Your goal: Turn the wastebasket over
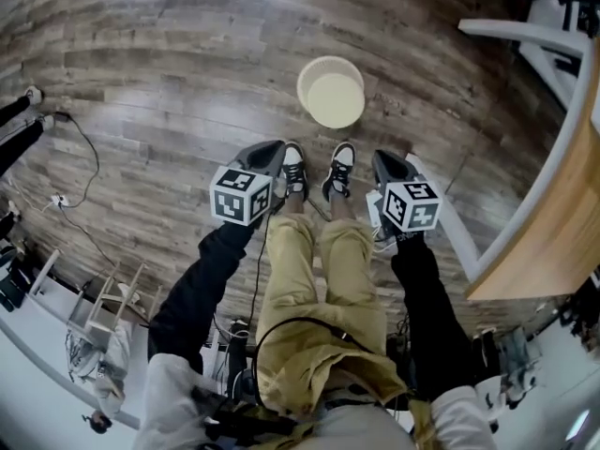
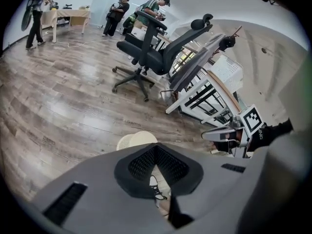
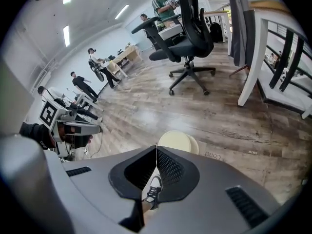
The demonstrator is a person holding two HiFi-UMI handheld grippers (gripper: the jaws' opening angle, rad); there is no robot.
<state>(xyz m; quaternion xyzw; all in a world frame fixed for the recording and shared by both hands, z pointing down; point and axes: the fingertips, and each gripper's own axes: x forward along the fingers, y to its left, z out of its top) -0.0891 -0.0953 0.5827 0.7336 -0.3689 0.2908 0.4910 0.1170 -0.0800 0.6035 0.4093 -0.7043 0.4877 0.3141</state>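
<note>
The cream wastebasket stands on the wood floor just beyond my shoes. A flat cream face shows toward me, and I cannot tell whether it is the mouth or the base. Its latticed wall shows in the left gripper view, and its pale disc in the right gripper view. My left gripper hangs shut and empty to the left of my feet, short of the basket. My right gripper hangs shut and empty on the other side, level with it. Neither touches the basket.
A black office chair stands beyond the basket. White desk frames and a wooden desk top close off the right. Cables trail over the floor at left. Several people stand far back.
</note>
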